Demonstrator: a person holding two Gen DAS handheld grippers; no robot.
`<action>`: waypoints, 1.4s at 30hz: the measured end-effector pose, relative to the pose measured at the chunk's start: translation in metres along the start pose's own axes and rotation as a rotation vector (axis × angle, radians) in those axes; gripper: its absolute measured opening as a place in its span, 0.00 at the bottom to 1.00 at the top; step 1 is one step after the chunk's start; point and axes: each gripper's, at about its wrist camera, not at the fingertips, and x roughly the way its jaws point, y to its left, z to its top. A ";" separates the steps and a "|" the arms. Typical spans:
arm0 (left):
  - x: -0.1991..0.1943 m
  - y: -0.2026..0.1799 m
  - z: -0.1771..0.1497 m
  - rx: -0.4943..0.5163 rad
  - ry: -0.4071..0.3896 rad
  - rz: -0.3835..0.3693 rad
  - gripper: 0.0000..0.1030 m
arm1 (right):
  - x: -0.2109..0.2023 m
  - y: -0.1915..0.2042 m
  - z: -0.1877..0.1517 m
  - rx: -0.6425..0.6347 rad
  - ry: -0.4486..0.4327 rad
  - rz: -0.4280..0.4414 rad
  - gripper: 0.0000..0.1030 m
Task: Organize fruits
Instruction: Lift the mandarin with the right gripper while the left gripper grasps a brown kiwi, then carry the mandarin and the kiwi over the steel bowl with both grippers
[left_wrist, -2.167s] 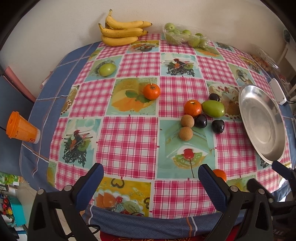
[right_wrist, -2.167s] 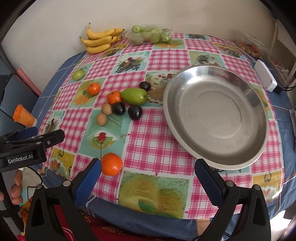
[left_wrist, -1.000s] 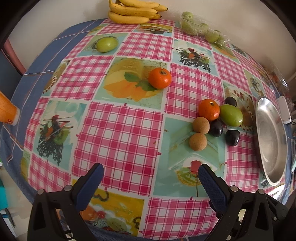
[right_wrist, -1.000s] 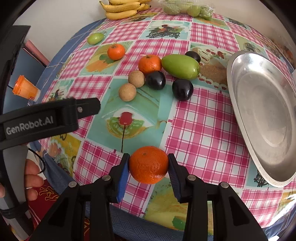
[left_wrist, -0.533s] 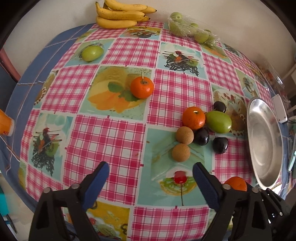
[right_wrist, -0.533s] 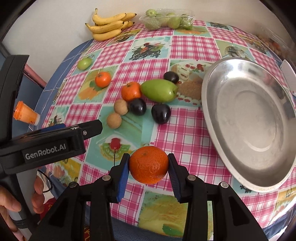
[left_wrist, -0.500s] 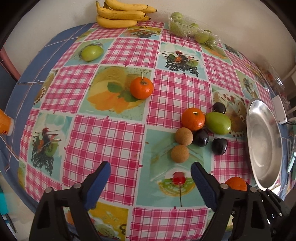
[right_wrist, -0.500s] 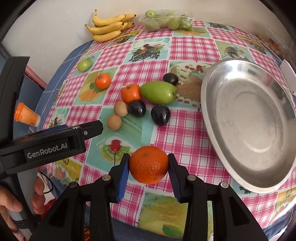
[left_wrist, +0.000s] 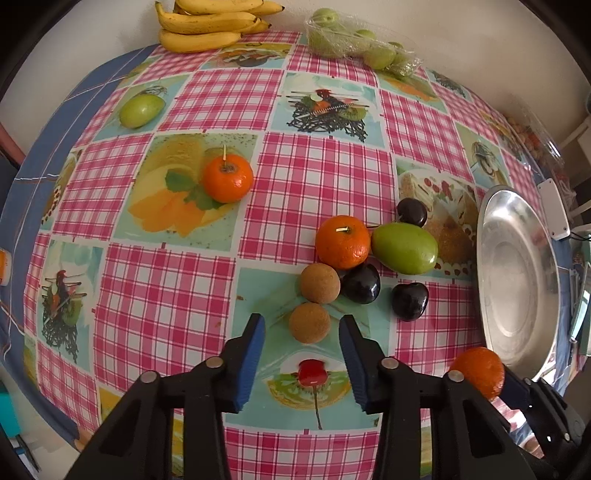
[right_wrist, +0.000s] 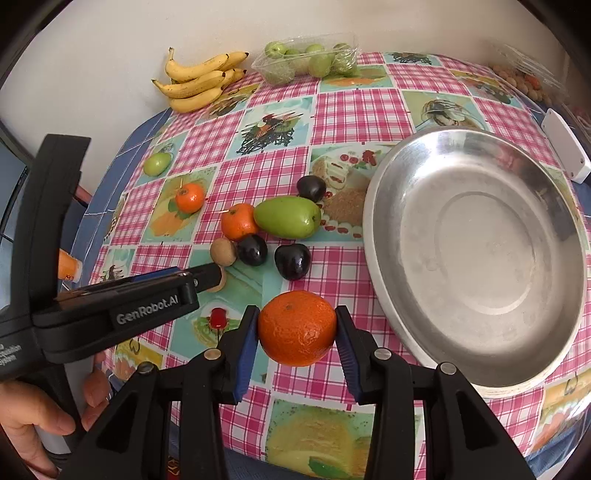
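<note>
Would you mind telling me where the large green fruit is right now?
In the right wrist view the large green fruit lies left of the steel plate, beside an orange, with a dark plum just behind it.

— What is being altered at the left gripper (left_wrist: 302, 325)?
— Its jaws, wide apart a second ago, are being drawn in around the brown round fruit (left_wrist: 309, 323); contact cannot be told.
— And at the right gripper (right_wrist: 296, 324)?
— The orange (right_wrist: 297, 328), clamped there since a second ago, is being carried off the tablecloth (right_wrist: 362, 107) toward the steel plate (right_wrist: 476, 373).
</note>
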 end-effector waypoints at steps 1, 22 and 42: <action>0.001 0.000 0.000 -0.001 0.003 0.001 0.39 | 0.000 0.000 0.001 0.001 -0.001 0.001 0.41; -0.025 0.005 -0.002 -0.047 -0.079 -0.007 0.26 | -0.017 -0.006 0.005 0.030 -0.054 0.009 0.41; -0.043 -0.098 0.018 0.137 -0.152 -0.072 0.26 | -0.056 -0.103 0.020 0.301 -0.153 -0.189 0.41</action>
